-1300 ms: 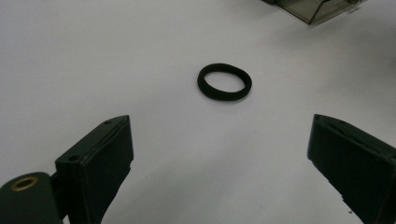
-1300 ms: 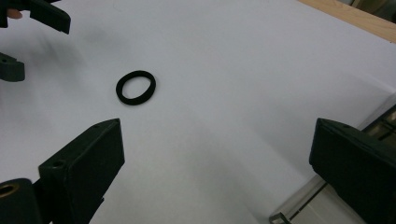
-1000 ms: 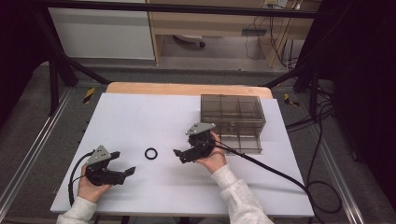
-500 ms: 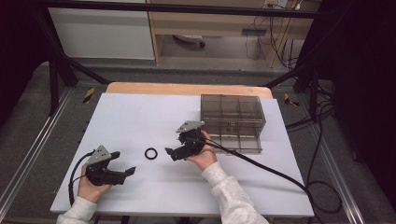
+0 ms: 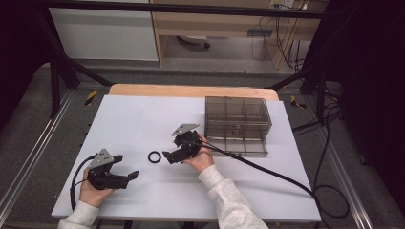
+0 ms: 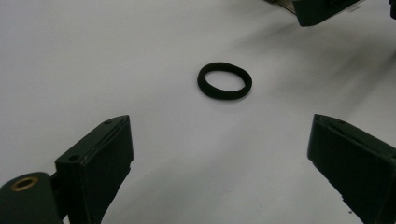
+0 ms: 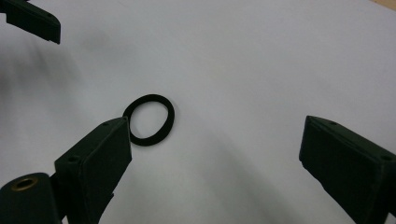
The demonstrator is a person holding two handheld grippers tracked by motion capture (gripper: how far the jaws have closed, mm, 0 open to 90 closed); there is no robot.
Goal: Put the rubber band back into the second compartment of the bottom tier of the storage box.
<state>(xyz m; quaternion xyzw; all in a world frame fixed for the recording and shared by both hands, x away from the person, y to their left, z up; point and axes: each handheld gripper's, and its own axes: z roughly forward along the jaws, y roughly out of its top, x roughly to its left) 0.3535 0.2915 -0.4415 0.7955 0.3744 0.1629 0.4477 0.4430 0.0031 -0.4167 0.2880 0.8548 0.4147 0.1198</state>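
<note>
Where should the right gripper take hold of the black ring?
Probably pinch the band of the ring at its near edge from above: it lies flat on the table, so only a jaw through the hole gets purchase. The right gripper is open beside it.

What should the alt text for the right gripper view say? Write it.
A black ring lies flat on the white table, just past the tip of one finger of the open right gripper. The left gripper juts in at the top left corner.
</note>
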